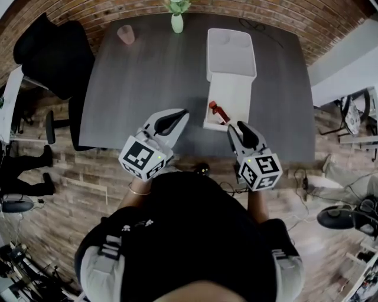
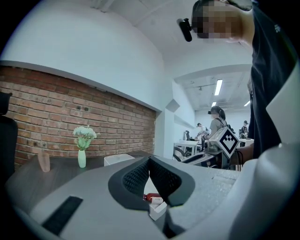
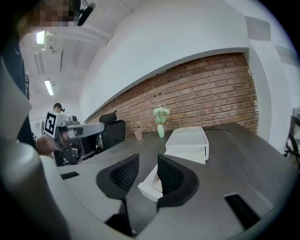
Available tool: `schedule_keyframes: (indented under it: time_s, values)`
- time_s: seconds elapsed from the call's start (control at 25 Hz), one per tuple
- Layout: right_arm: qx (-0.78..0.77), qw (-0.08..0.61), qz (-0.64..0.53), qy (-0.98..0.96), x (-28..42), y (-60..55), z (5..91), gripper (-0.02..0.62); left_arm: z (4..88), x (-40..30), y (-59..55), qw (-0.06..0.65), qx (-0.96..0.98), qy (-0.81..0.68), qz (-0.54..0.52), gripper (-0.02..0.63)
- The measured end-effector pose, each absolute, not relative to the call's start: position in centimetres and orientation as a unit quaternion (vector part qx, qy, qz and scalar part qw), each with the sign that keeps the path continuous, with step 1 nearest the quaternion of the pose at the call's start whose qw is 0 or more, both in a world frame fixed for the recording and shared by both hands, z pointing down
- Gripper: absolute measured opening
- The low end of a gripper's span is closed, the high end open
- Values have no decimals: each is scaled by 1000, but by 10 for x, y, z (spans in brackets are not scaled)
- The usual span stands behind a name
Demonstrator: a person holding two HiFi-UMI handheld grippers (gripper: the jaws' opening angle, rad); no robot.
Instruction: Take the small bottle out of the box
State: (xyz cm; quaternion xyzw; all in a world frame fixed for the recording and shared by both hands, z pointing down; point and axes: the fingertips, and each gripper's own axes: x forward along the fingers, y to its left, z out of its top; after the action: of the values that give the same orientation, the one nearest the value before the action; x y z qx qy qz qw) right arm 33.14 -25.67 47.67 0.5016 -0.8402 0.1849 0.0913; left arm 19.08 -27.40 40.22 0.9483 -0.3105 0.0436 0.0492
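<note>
A white box [image 1: 231,97] lies open on the dark table [image 1: 142,82], its lid [image 1: 231,54] folded back at the far end. The small bottle [image 1: 218,111], red at one end, lies in the box's near left corner; in the left gripper view the bottle [image 2: 152,198] shows beyond the jaws. My left gripper [image 1: 179,117] hovers left of the box and my left gripper [image 2: 150,161] has its pads meeting at the tips, empty. My right gripper [image 1: 237,131] sits just short of the box's near edge. My right gripper [image 3: 147,160] is open, the box corner [image 3: 149,188] showing beyond the gap.
A green vase with flowers [image 1: 177,17] and a pink cup [image 1: 126,34] stand at the table's far edge. A black office chair [image 1: 53,59] is at the left. A cable [image 1: 255,26] lies behind the lid. People stand in the office beyond.
</note>
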Motion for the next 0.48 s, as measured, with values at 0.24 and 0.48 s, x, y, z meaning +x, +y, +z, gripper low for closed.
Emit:
schedule_keyframes:
  time_s: [0.24, 0.48]
  values:
    - [468, 147, 177, -853, 323, -272, 500, 138, 407, 184, -271, 54, 941, -331, 47, 3]
    - [456, 194, 184, -849, 311, -290, 523, 153, 409, 165, -286, 58, 936, -344, 40, 3]
